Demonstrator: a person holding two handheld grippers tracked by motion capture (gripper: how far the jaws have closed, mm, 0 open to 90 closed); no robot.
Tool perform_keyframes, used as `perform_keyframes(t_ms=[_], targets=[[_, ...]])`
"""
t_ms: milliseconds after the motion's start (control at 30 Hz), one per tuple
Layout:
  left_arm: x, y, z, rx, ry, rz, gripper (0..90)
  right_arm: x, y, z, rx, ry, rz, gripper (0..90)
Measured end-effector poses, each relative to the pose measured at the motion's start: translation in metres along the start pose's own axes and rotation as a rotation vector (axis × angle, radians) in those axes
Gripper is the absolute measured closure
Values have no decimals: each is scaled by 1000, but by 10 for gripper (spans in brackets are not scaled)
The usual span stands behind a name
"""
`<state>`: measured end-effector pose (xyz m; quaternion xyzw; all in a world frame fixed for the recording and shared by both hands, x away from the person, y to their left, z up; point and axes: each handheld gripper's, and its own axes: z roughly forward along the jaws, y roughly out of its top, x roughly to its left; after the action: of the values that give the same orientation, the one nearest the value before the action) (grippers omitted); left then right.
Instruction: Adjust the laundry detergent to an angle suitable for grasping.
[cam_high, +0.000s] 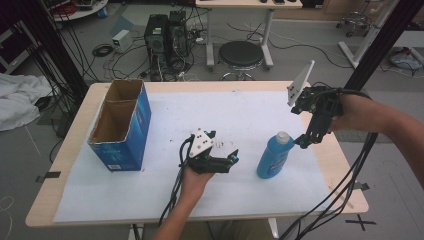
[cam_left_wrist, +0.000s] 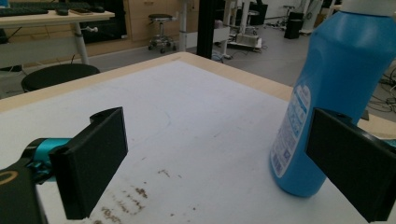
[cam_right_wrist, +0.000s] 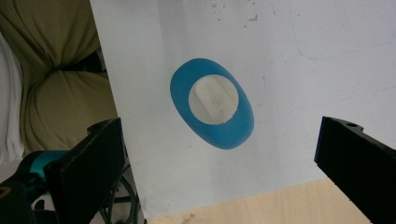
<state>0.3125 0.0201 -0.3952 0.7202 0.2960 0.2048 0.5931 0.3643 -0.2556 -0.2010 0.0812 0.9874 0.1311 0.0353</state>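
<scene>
Blue plastic bottle with white cap (cam_high: 273, 156) upright on table; right gripper (cam_high: 303, 141) poised directly above cap, jaws wide; left gripper (cam_high: 234, 156) just beside, also wide.

Blue bottle (cam_high: 274, 156) upright on white mat (cam_high: 165, 195), hand-held gripper either side, open blue box (cam_high: 121, 125) left

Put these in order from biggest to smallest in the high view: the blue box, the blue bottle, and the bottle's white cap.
1. Blue box, clearly the biggest.
2. Blue bottle, much slimmer and shorter-looking.
3. White cap, tiny, sitting on top of the bottle.
</scene>
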Motion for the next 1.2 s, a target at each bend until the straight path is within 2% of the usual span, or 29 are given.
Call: perform_keyframes(t_ms=[100, 133, 233, 500, 833, 1200], targets=[[-6, -1, 4, 4, -16, 3, 59, 0, 0, 0, 0, 0, 4, 10], [-13, -2, 10, 14, -38, 9, 59, 0, 0, 0, 0, 1, 4, 10], [-22, -4, 16, 19, -57, 21, 59, 0, -2, 0, -3, 1, 7, 10], [-39, -8, 30, 28, -95, 25, 59, 2, -5, -1, 4, -1, 10, 10], [-50, -12, 42, 27, -143, 10, 59, 1, -6, -1, 4, -2, 3, 10], [-54, -13, 60, 27, -162, 1, 59, 1, -5, -2, 2, -5, 7, 10]])
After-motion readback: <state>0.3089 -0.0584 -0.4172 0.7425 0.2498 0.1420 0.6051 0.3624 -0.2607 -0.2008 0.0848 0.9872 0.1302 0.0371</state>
